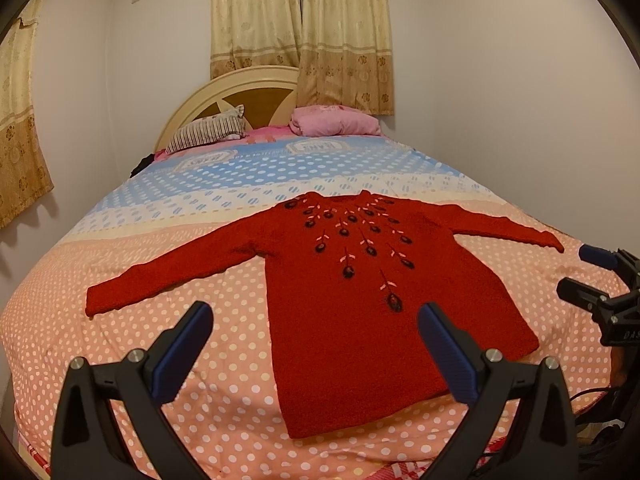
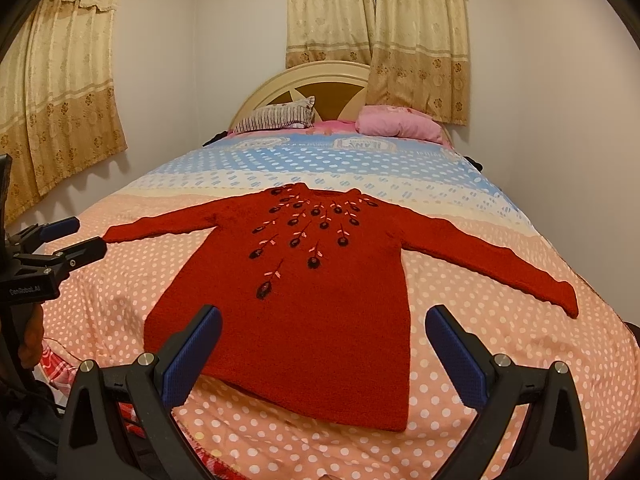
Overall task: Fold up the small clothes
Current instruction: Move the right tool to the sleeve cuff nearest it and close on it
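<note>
A red knitted sweater (image 1: 360, 320) with dark embroidered flowers lies flat, front up, on the bed, sleeves spread to both sides, hem towards me. It also shows in the right wrist view (image 2: 304, 312). My left gripper (image 1: 316, 322) is open and empty, hovering above the hem's left part. My right gripper (image 2: 324, 328) is open and empty, above the hem's right part. The right gripper shows at the right edge of the left wrist view (image 1: 588, 272). The left gripper shows at the left edge of the right wrist view (image 2: 76, 236).
The bed has a polka-dot cover (image 1: 160, 264), peach near me, blue farther off. A striped pillow (image 1: 208, 132) and a pink pillow (image 1: 332, 122) lie by the headboard (image 1: 224, 96). Curtains (image 1: 304, 28) hang behind. Walls stand close on both sides.
</note>
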A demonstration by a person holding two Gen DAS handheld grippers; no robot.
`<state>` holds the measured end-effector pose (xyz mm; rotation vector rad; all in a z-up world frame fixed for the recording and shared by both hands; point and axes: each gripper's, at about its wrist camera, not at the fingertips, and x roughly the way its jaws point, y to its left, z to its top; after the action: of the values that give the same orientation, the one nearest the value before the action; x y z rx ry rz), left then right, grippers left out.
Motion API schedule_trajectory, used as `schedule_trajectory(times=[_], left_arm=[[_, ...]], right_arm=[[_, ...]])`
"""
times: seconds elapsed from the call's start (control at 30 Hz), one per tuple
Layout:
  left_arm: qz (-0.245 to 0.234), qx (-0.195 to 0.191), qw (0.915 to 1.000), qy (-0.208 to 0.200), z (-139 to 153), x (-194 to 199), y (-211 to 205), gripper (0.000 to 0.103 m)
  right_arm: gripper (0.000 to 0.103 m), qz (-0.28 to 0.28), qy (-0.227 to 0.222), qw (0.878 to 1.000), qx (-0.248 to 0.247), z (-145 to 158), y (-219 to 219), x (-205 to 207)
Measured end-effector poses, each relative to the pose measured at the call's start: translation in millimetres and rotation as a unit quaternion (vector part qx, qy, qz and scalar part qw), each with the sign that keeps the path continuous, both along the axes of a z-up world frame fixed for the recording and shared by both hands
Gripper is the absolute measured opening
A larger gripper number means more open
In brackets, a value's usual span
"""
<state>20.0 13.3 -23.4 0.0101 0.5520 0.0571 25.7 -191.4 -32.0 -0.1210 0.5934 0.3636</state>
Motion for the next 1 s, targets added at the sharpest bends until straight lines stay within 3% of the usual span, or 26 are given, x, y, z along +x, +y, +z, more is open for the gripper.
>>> schedule_trajectory(times=[0.27, 0.67, 1.0], left_arm=[[0.0, -0.007, 0.9993, 0.036, -23.3, 35.4, 2.8, 0.103], [-0.003, -0.01, 0.9976, 0.068, -45.4, 100.1, -1.7, 0.103], [0.027, 0.003, 0.9973, 0.068, -65.1, 151.9, 1.1, 0.103]], right_arm=[[0.102, -0.055, 0.04, 0.998, -0.002, -26.7, -34.3, 45.0], [0.102, -0.131, 0.11, 0.984, 0.045, -57.7, -104.7, 120.4], [0.102, -0.22, 0.142, 0.959, 0.109, -67.6, -201.7, 181.2]])
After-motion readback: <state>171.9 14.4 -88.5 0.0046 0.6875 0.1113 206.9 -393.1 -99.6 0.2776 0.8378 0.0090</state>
